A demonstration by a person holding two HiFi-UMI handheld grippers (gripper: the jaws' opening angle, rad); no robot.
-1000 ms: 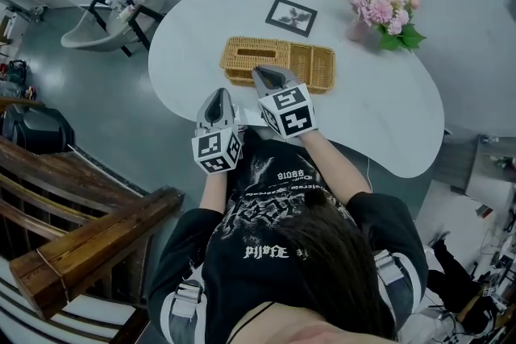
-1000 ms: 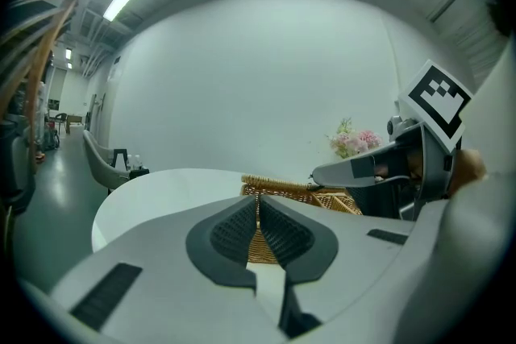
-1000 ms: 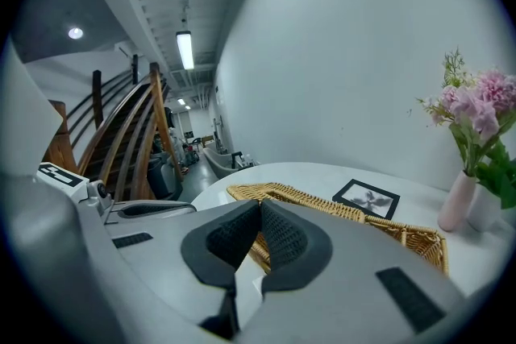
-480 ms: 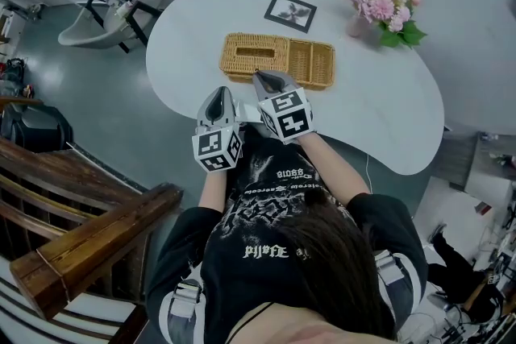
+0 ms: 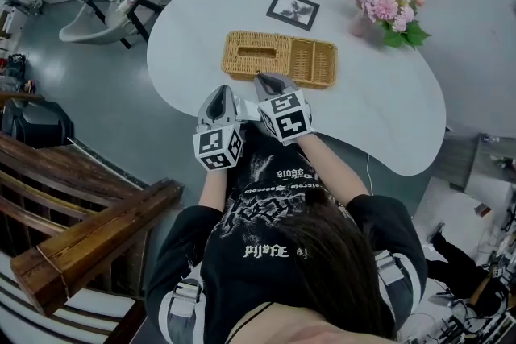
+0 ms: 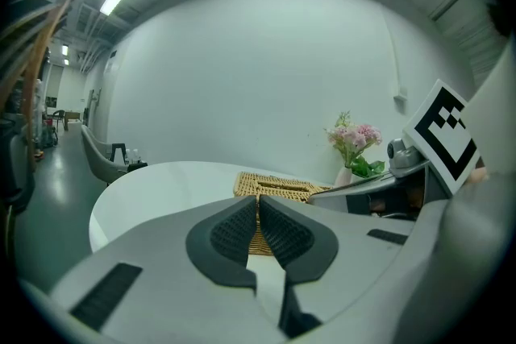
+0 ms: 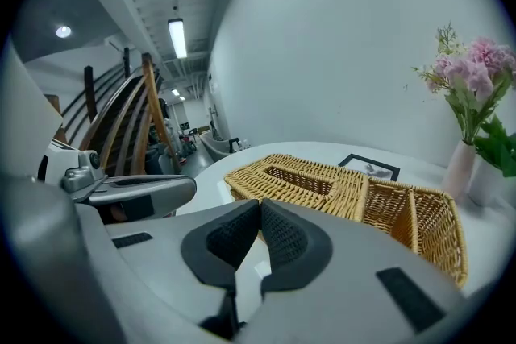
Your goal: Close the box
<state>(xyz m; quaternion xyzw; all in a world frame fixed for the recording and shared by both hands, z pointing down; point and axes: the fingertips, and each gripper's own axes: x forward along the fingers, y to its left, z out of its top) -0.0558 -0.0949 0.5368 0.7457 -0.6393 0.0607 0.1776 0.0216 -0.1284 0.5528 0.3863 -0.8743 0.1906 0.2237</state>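
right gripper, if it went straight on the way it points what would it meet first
Probably the near side of the box, just ahead of the shut right gripper; depth is unclear.

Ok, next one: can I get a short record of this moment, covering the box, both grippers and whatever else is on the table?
box: wicker box, slotted lid lying flat, open compartments beside it
left gripper: fingers together, nothing between them, short of the box
right gripper: fingers together, nothing between them, tip at the box's near edge
surface: white table
other items: picture frame, flowers in a vase
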